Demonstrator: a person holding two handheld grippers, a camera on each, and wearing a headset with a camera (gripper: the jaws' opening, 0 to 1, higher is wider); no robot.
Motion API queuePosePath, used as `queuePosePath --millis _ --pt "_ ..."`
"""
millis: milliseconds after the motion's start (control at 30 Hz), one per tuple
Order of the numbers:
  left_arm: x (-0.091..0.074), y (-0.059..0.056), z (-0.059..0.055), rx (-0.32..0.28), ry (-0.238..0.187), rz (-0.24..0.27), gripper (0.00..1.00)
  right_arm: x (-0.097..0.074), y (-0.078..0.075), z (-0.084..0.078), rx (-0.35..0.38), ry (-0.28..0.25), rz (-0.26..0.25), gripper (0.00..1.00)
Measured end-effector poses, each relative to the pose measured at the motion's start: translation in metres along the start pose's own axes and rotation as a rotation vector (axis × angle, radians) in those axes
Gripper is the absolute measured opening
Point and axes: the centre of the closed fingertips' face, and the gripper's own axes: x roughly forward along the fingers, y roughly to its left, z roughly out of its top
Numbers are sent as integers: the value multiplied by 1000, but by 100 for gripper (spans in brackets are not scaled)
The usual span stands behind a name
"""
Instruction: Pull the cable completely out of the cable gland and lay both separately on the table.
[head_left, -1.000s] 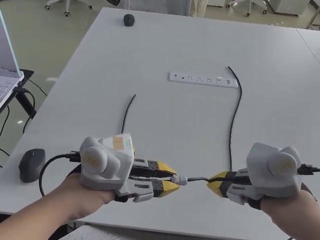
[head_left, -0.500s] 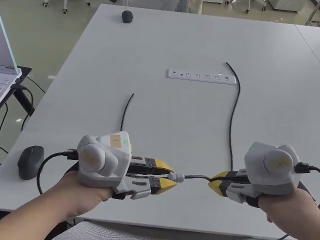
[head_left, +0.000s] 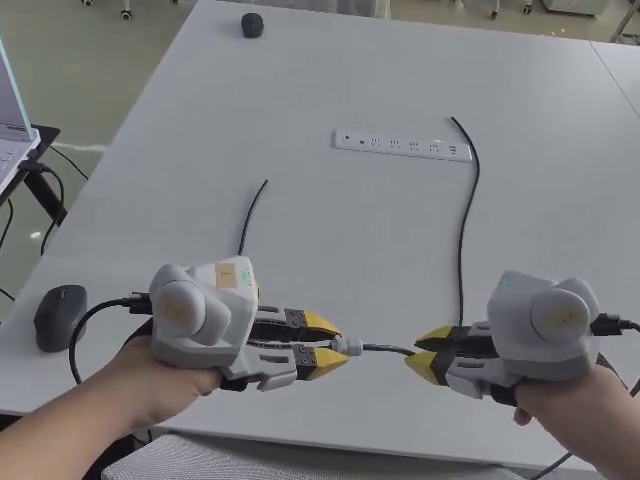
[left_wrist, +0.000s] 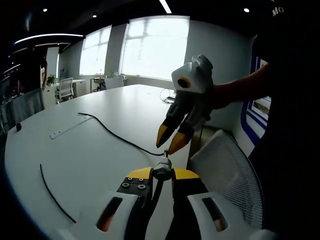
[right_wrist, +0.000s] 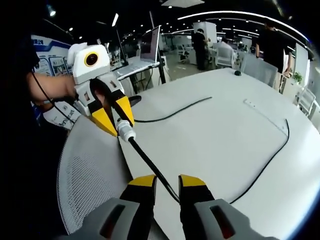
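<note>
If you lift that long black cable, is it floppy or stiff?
Probably floppy: the cable lies in a loose curve on the table. It looks thin, so likely light. Between the left hand-held gripper and the right hand-held gripper it runs straight, likely pulled taut.

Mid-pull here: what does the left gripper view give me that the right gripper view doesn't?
Left gripper view: the yellow-tipped right gripper head-on, pinching the thin black cable, and bright windows. Right gripper view: the yellow-tipped left gripper clamping the small white plastic cable gland, an open laptop, standing people. Both: that cable threaded through the gland, the white table, a flat white power strip.
</note>
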Motion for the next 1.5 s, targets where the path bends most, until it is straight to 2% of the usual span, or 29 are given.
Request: queuePosePath --millis 133,233,400,533,600,833,933,1033,1100,1500 --pt "0 0 -1 1 8 -2 15 0 15 18 -139 11 4 14" --pt "1 0 -1 -2 12 -2 15 4 26 28 -202 13 13 14" --pt "1 2 0 -3 13 0 15 13 37 31 -288 48 5 11" --pt "1 1 0 -1 16 0 15 16 36 29 -343 71 -28 4" --pt "1 1 1 -2 17 1 15 17 39 29 -349 70 -15 5" --pt "3 0 1 -6 15 3 15 18 36 30 -388 66 -35 1" --pt "5 1 3 -7 13 3 15 16 33 29 -348 64 -40 0" --pt "6 2 4 -4 15 4 15 15 30 25 -374 81 -45 0" --pt "6 1 4 -4 14 3 15 12 28 25 -347 71 -40 0" --pt "4 2 4 -12 13 10 15 9 12 12 -319 95 -74 0"
